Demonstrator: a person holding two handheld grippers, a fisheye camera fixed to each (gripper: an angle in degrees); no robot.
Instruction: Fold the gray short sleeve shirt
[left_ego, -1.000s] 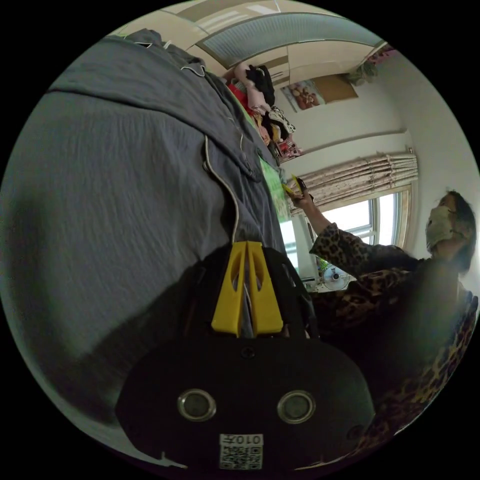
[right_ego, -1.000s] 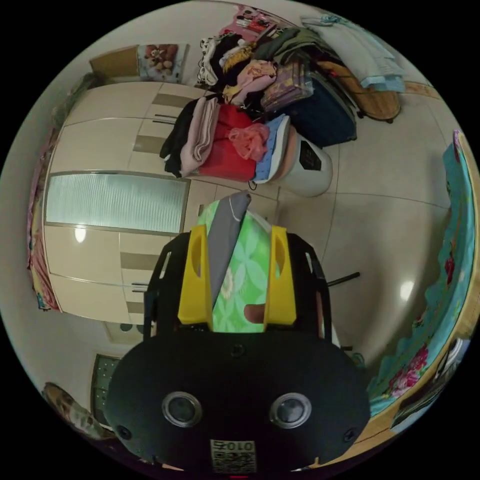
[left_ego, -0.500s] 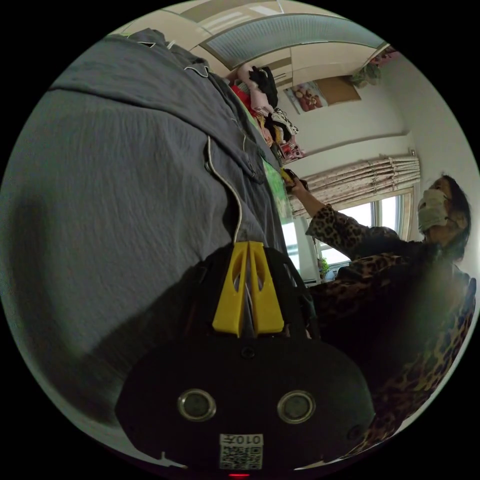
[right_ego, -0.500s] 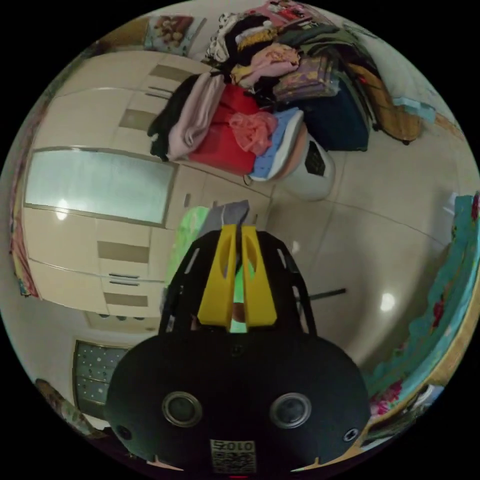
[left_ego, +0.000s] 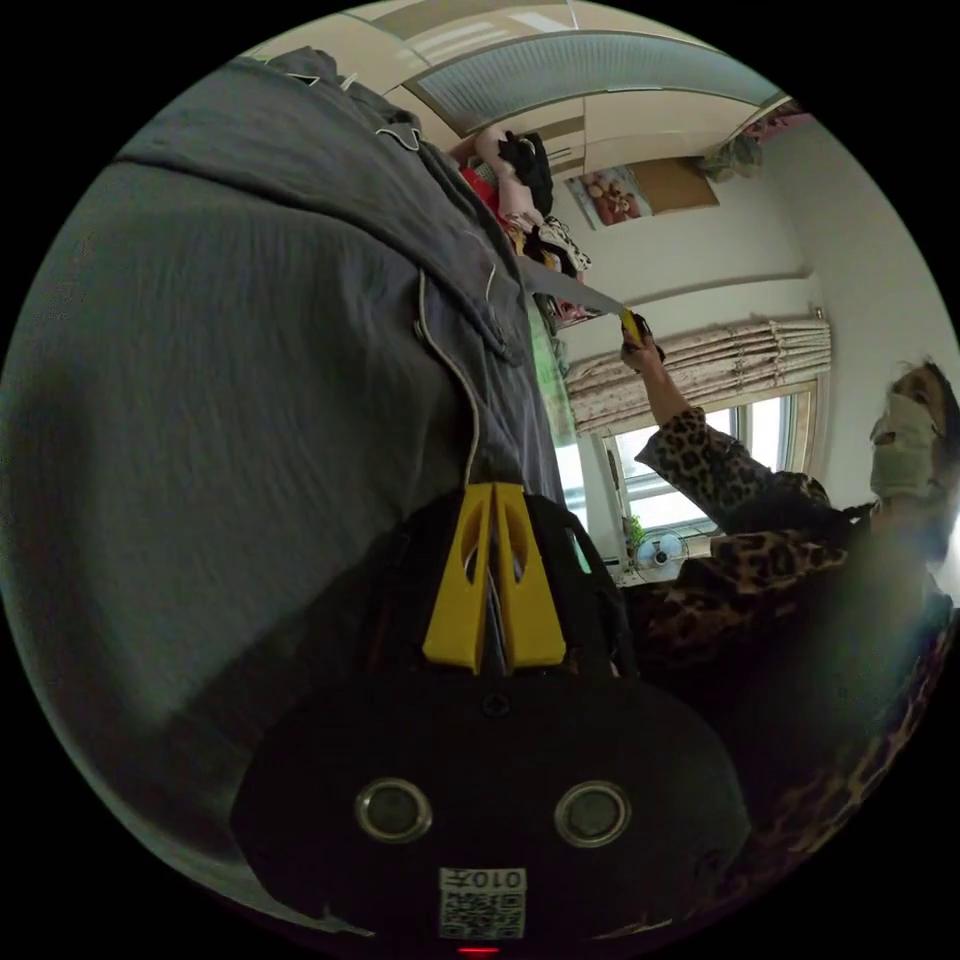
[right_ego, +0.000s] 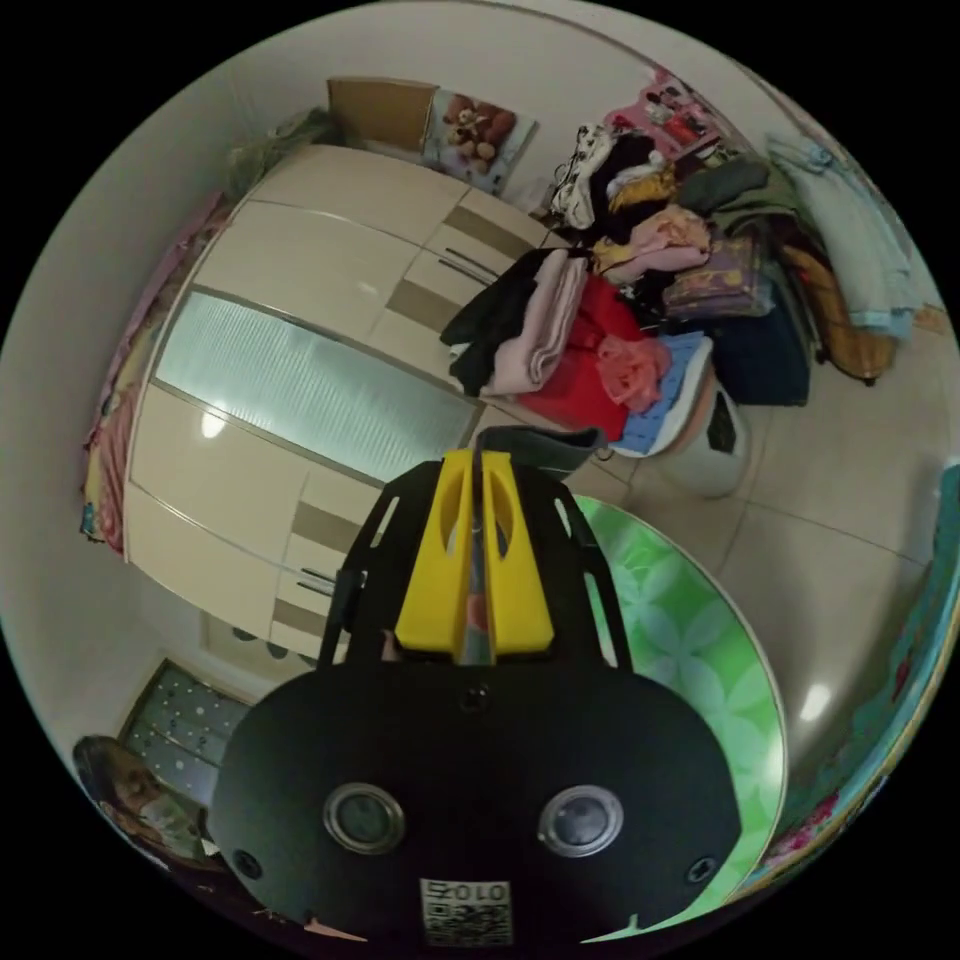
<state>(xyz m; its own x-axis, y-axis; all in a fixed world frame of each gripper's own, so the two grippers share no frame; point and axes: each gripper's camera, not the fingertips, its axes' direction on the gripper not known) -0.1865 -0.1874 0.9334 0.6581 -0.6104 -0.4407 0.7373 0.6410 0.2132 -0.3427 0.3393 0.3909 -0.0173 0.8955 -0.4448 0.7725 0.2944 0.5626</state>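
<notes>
The gray short sleeve shirt (left_ego: 230, 400) spreads across the left half of the left gripper view, its white-piped edge running down to my left gripper (left_ego: 494, 490), which is shut on that edge. Farther off in that view, my right gripper (left_ego: 630, 325) is raised and pulls a strip of the shirt taut. In the right gripper view, my right gripper (right_ego: 477, 460) is shut on a dark gray corner of the shirt (right_ego: 545, 448), lifted above the green round table (right_ego: 690, 650).
A heap of clothes (right_ego: 610, 330) sits on a white stool by a cream wardrobe (right_ego: 300, 340). A person in a leopard-print top (left_ego: 760, 560) stands by the curtained window (left_ego: 700, 440). Tiled floor (right_ego: 840, 480) lies beyond the table.
My right gripper went from open around the shirt's edge to shut on it, then rose off the green table with the corner. The left gripper kept its hold.
</notes>
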